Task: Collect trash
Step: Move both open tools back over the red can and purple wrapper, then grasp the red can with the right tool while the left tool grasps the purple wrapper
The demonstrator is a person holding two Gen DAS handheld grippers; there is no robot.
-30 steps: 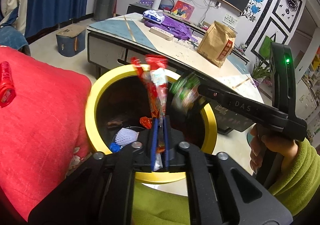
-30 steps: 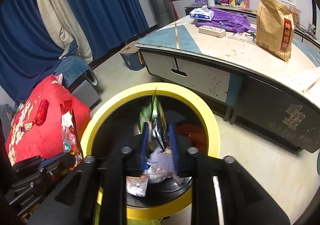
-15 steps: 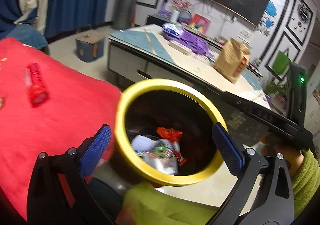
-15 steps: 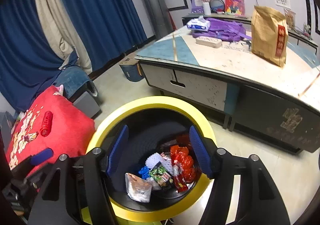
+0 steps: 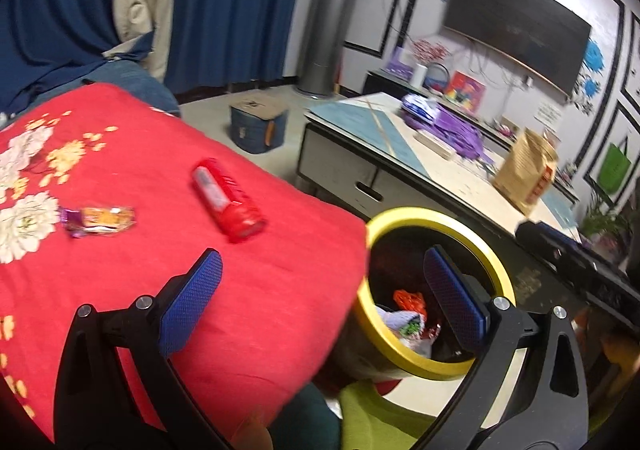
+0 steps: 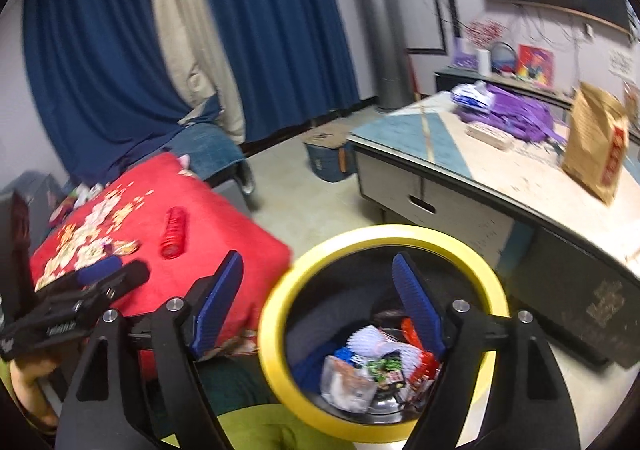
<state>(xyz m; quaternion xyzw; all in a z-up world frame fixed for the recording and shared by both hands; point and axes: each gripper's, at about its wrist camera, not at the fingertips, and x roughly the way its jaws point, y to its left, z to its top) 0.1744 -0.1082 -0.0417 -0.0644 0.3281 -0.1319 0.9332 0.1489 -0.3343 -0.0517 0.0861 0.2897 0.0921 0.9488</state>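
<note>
My left gripper [image 5: 320, 270] stands wide open and empty above a red flowered cushion [image 5: 120, 154]. On the cushion lie a red tube [image 5: 228, 206] and an orange-and-purple snack wrapper [image 5: 98, 218], both beyond the fingertips. My right gripper [image 6: 318, 270] hangs over the near left rim of the yellow-rimmed bin [image 6: 384, 234]; its jaws are opening with nothing between them. Several wrappers [image 6: 360, 370] lie in the bin's bottom. The right wrist view also shows the left gripper [image 6: 114, 274] over the cushion, near the tube [image 6: 174, 232].
A low table [image 6: 520, 186] behind the bin carries a brown paper bag [image 6: 596, 142] and a purple bag [image 6: 516, 118]. A blue box [image 5: 258, 130] sits on the floor. Blue curtains [image 6: 280, 30] hang behind; a green sleeve [image 5: 376, 418] shows at the bottom.
Both grippers were shut on wrappers over the bin; both have opened and the wrappers now lie in the bin. Both have risen and swung left, the left one over the cushion.
</note>
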